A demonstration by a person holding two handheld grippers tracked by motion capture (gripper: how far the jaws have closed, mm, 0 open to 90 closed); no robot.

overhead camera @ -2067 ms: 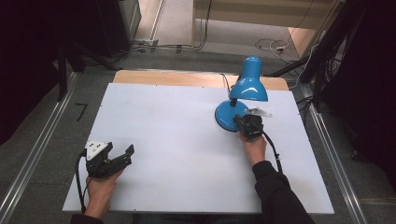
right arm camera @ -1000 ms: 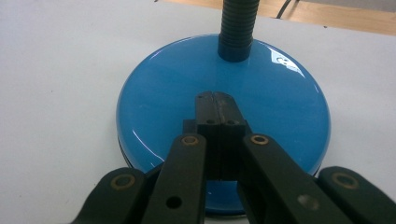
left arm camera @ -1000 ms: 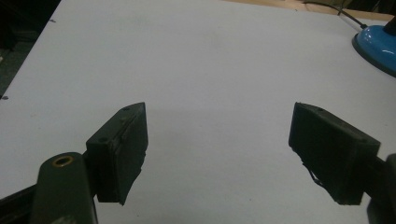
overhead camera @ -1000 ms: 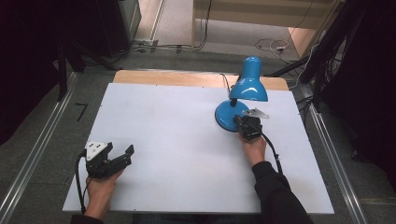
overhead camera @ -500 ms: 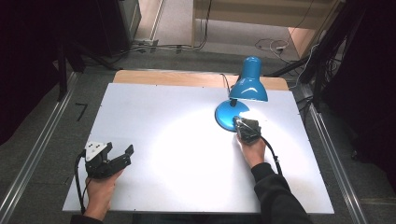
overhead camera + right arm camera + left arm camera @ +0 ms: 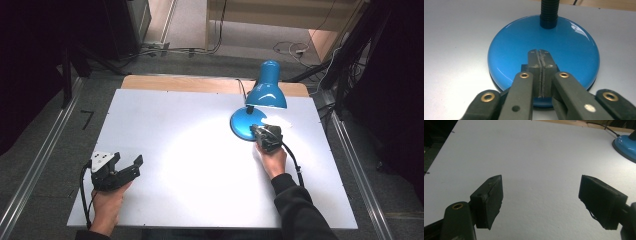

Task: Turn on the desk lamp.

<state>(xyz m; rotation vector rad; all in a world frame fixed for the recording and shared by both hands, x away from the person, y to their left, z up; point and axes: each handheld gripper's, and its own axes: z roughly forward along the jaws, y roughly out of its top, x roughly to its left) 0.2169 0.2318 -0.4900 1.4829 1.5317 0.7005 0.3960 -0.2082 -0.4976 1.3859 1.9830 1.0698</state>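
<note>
A blue desk lamp [image 6: 266, 90] stands at the table's far right on a round blue base [image 6: 241, 121], its shade pointing down and left. It is lit and throws a bright pool on the white tabletop [image 6: 200, 150]. My right gripper [image 6: 257, 131] is shut, jaws pressed together with nothing between them. Its tips [image 6: 539, 53] rest on the base [image 6: 509, 50], over a dark rectangular switch [image 6: 523, 68] just in front of the black ribbed neck [image 6: 548, 12]. My left gripper [image 6: 128, 159] lies open near the front left corner, its jaws [image 6: 541, 181] wide apart over bare table.
The lamp's cord [image 6: 240, 86] runs off the far edge over a wooden strip [image 6: 175, 82]. A small white patch [image 6: 282, 121] lies right of the base. Metal rails [image 6: 350, 155] flank the table. The base's edge [image 6: 625, 146] appears in the left gripper view.
The lamp has come on: a bright patch now lies on the table where it was evenly dim a second ago. Both grippers have stayed almost still.
</note>
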